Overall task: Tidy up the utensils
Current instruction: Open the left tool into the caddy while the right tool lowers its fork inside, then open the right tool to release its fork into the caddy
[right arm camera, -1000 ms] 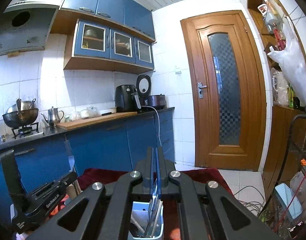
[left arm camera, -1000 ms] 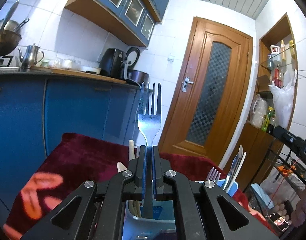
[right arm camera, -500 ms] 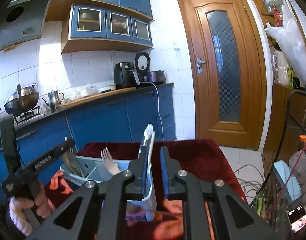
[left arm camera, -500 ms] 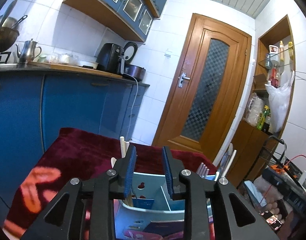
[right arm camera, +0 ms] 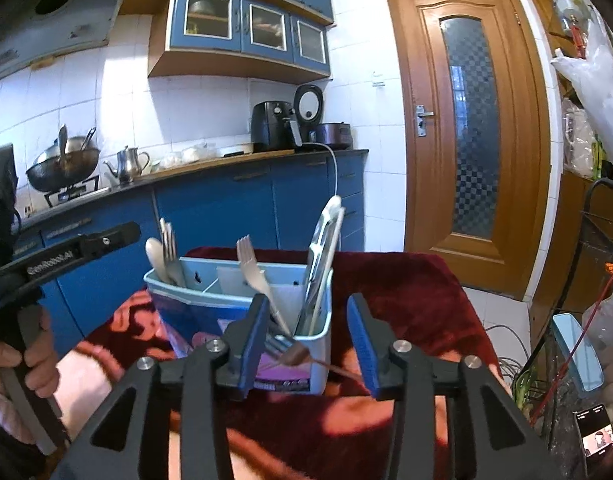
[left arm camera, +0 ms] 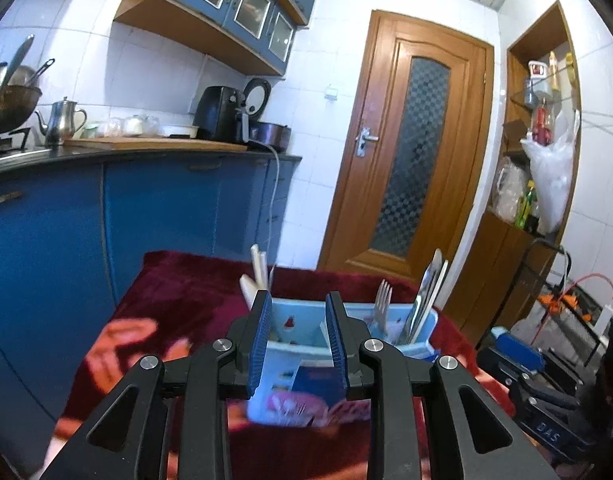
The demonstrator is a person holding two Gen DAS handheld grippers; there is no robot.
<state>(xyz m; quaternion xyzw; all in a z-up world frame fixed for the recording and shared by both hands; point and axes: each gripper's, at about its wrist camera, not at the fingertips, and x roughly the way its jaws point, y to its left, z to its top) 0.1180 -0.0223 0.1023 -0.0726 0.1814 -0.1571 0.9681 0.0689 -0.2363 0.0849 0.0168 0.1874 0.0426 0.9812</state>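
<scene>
Red cloth (right arm camera: 406, 292) bears the caddy (right arm camera: 242, 304) — left gripper (left arm camera: 298, 340) jaws empty, right gripper (right arm camera: 310, 344) jaws just widening, empty.

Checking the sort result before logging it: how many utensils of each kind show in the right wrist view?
Forks: 3, metal, cream, and a blurred one low in front of the caddy
Spoons: 1
Knives: 2, leaning together
Total: 6

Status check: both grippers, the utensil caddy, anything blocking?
Left gripper open, empty. Right gripper just been opening, nothing between its jaws. Utensil caddy upright on red cloth, forks and knives inside. Nothing in the way.
</scene>
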